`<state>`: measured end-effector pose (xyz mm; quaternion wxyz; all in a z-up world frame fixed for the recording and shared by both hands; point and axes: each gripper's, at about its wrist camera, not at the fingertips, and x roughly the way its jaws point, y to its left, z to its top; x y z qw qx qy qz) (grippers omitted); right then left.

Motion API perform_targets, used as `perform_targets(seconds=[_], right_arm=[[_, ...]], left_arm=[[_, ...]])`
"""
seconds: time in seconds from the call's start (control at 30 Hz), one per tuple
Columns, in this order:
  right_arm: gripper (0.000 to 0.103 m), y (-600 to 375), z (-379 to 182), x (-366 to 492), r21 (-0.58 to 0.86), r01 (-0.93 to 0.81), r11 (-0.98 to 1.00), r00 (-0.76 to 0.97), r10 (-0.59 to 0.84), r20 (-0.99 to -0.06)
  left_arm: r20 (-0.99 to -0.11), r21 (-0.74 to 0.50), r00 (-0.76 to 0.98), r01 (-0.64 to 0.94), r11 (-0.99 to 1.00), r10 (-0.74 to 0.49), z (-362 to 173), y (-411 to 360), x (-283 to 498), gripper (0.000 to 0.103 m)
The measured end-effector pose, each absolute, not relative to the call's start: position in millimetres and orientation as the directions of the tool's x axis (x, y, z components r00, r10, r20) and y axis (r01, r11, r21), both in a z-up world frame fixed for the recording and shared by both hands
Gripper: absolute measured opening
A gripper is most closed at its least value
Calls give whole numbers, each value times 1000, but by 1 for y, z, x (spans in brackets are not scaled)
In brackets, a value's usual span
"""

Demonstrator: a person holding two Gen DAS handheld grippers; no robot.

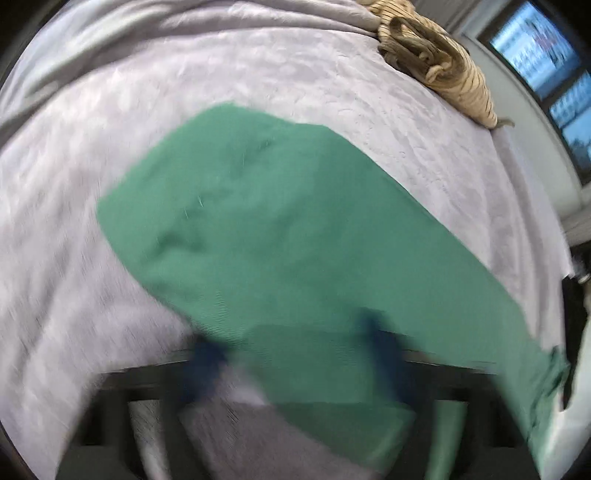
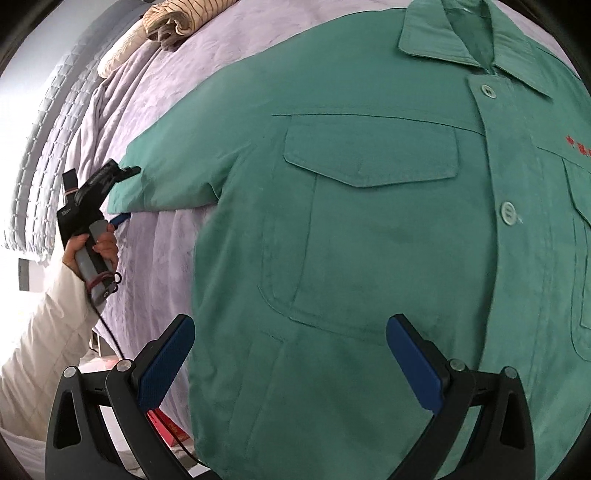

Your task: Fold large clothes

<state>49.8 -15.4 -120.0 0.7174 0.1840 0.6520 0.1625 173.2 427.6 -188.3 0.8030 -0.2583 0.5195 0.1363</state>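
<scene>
Item: green shirt [image 2: 369,229], buttoned, spread front-up on the lilac bedspread [image 2: 155,110], collar [image 2: 461,40] at the far side, one sleeve [image 1: 280,236] stretched out sideways. Left gripper [image 2: 123,194] at the sleeve's cuff, jaws parted either side of the cuff edge, apparently not yet clamped; its own view is blurred. Right gripper [image 2: 291,365] poised over the lower front, jaws wide apart, holding nothing. Step in hand, by my reckoning: folding the sleeve across the chest. Best done by pinching the cuff through both layers, lifting low, laying it flat and square. Containers: none proper; two flapped chest pockets [image 2: 369,155], flaps down, contents cannot be told. Also: striped cloth bundle [image 2: 177,18] at the bedspread's far edge.
</scene>
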Motion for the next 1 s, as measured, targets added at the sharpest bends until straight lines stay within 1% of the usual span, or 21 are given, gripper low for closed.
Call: perform_targets(seconds=[0.03, 0.07, 0.2, 0.27, 0.37, 0.47, 0.57, 0.67, 0.73, 0.77, 0.83, 0.9, 0.93, 1.0], right_arm=[[103, -14, -120, 50, 477, 5, 879, 100, 474, -875], [103, -14, -118, 49, 478, 2, 878, 103, 475, -874], [103, -20, -115, 47, 478, -10, 878, 119, 476, -872], [103, -26, -112, 45, 482, -7, 876, 138, 478, -867], [103, -39, -107, 42, 494, 12, 869, 177, 485, -856], [103, -62, -99, 37, 501, 38, 865, 219, 482, -849], [103, -91, -90, 31, 494, 74, 866, 267, 460, -846], [103, -129, -81, 24, 485, 130, 865, 330, 423, -844], [103, -156, -79, 16, 476, 181, 861, 362, 391, -846], [103, -169, -79, 13, 472, 207, 857, 372, 377, -848], [103, -194, -84, 3, 462, 266, 846, 376, 350, -858], [103, -218, -92, -7, 453, 318, 833, 372, 330, -868], [103, -228, -97, -13, 446, 344, 827, 366, 319, -874], [103, -241, -104, -20, 435, 379, 817, 353, 306, -884]], left_arm=[[-897, -298, 434, -464, 834, -79, -189, 427, 174, 10], [-883, -345, 452, -447, 825, -124, -188, 430, 172, 6], [-840, -379, 522, -369, 849, -149, -157, 420, 165, 6], [-805, -409, 562, -294, 864, -190, -135, 399, 162, 6], [-743, -427, 613, -126, 895, -269, -94, 352, 165, 6], [-692, -443, 603, 79, 893, -397, -55, 283, 170, 6], [-660, -430, 546, 288, 856, -516, -30, 193, 169, 6], [-660, -393, 486, 426, 815, -573, -24, 108, 159, 6], [-696, -347, 438, 489, 801, -569, -33, 51, 152, 6], [-724, -313, 422, 506, 804, -547, -42, 28, 143, 6], [-786, -242, 385, 527, 814, -483, -68, -17, 140, 6], [-843, -188, 338, 544, 818, -419, -98, -45, 127, 6], [-868, -162, 316, 546, 822, -382, -113, -52, 122, 8], [-908, -117, 279, 548, 828, -313, -140, -62, 118, 37]])
